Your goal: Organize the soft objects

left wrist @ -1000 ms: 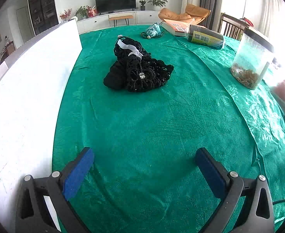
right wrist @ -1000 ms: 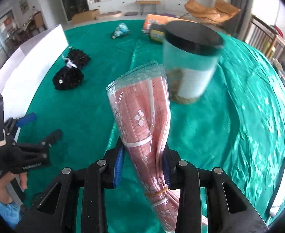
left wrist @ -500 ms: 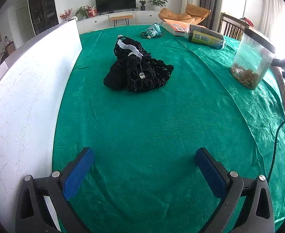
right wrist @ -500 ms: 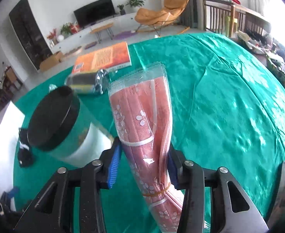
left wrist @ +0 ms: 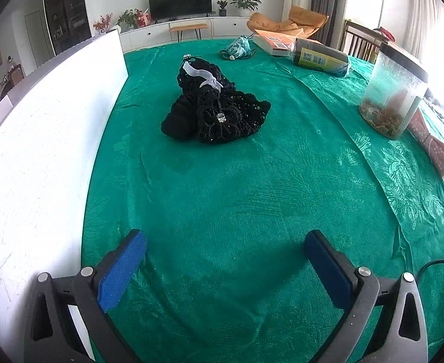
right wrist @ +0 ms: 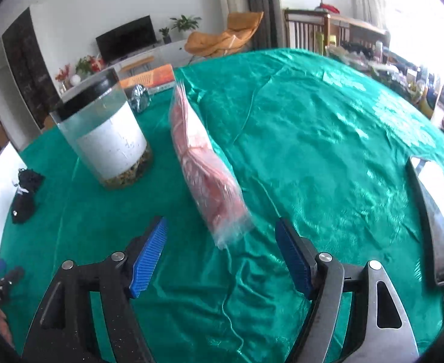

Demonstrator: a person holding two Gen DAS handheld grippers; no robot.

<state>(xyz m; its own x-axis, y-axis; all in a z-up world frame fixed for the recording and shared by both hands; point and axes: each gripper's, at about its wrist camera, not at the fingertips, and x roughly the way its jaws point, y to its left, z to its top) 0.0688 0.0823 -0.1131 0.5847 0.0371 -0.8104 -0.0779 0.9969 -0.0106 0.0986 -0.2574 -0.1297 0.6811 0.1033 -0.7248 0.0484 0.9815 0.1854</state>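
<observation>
Release is the step in hand, by my reading: the right gripper has just been opening its jaws, and they now stand wide apart with nothing pressed between the blue pads. The clear packet of pink face masks lies just ahead of that gripper, its near end between the two fingertip lines but touching neither pad; it looks blurred, so whether it has fully settled on the green desk cloth I cannot tell. To the gripper's left and a little further off stands the black-lidded clear jar, close beside the packet's far end.

The left gripper hovers over bare cloth, jaws spread and empty. Well ahead of it, slightly left of centre, sits the heap of black crochet fabric with a white ribbon; a white board runs along its left side.

Next, I would guess, the right gripper should draw back clear of the packet without dragging it, and then one gripper should go for the black crochet heap, which needs a wide, low bite into loose fabric
</observation>
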